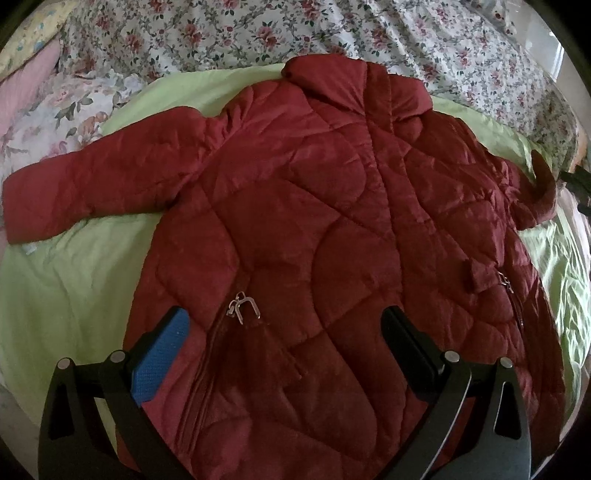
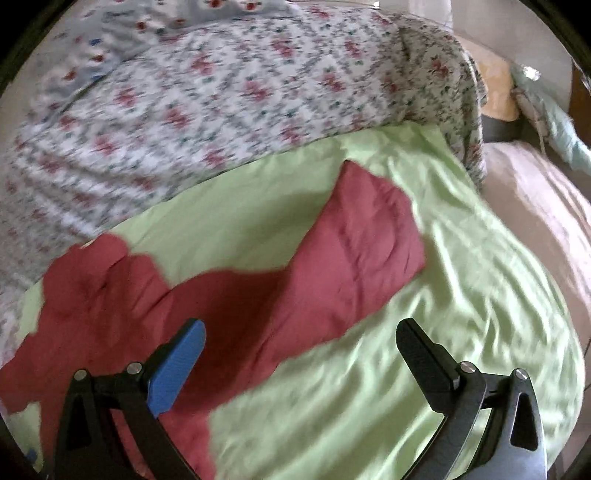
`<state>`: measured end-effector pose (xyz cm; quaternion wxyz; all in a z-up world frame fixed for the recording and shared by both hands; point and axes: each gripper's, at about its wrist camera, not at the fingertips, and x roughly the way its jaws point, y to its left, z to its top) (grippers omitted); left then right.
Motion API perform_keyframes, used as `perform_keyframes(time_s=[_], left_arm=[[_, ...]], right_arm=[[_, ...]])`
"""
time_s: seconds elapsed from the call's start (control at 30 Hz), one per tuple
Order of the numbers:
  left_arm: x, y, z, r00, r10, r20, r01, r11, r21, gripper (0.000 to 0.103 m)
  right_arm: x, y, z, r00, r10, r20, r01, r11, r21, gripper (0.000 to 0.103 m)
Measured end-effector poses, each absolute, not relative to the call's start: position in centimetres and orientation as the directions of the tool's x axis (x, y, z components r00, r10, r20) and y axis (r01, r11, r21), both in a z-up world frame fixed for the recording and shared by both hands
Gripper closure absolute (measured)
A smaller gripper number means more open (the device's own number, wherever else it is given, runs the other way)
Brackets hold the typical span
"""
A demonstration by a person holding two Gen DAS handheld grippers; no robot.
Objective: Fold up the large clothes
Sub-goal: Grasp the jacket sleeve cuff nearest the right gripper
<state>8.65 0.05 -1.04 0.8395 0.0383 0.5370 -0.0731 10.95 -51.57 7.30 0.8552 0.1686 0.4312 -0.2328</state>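
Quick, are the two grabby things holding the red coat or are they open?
Left hand-held gripper: open, holding nothing, above the red quilted jacket.
Right hand-held gripper: open, holding nothing, above the jacket's sleeve.

A dark red quilted jacket (image 1: 314, 221) lay spread flat, front up and closed, on the pale green sheet (image 1: 66, 280), collar toward the floral bedding's edge. Both sleeves stretched outward, one reaching toward the sheet's right edge.

Home bedroom: floral bedding (image 1: 229, 33)
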Motion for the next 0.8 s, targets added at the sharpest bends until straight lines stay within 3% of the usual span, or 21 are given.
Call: perform_keyframes(time_s=[0.27, 0.37, 0.4, 0.43, 0.53, 0.63, 0.8], left_arm=[[9.4, 0.0, -1.9, 0.403, -0.072, -0.912, 0.161, 0.987, -0.007, 0.0], [9.8, 0.1, -2.0, 0.404, -0.074, -0.912, 0.158, 0.987, -0.01, 0.0], [9.9, 0.1, -2.1, 0.404, -0.073, -0.912, 0.156, 0.988, -0.01, 0.0], [10.0, 0.2, -2.2, 0.405, -0.073, -0.911, 0.155, 0.988, -0.01, 0.0], [10.1, 0.2, -2.4, 0.403, -0.077, -0.912, 0.155, 0.988, -0.015, 0.0], [10.2, 0.1, -2.5, 0.401, -0.083, -0.912, 0.158, 0.987, -0.021, 0.0], [10.1, 0.2, -2.5, 0.401, -0.11, -0.909, 0.165, 0.985, -0.046, 0.0]], right_arm=[[16.8, -57.1, 3.9, 0.397, -0.36, -0.844, 0.633, 0.774, -0.032, 0.013], [17.6, -58.4, 2.6, 0.37, -0.34, -0.864, 0.645, 0.764, -0.025, 0.027], [17.8, -58.5, 2.3, 0.362, -0.338, -0.868, 0.645, 0.763, -0.028, 0.04], [17.9, -58.5, 2.1, 0.36, -0.335, -0.871, 0.643, 0.765, -0.028, 0.059], [17.5, -57.9, 2.3, 0.387, -0.316, -0.867, 0.631, 0.776, -0.002, 0.08], [16.7, -56.3, 3.2, 0.436, -0.285, -0.854, 0.596, 0.802, 0.036, 0.088], [15.2, -52.9, 5.1, 0.541, -0.181, -0.821, 0.51, 0.847, 0.149, 0.09]])
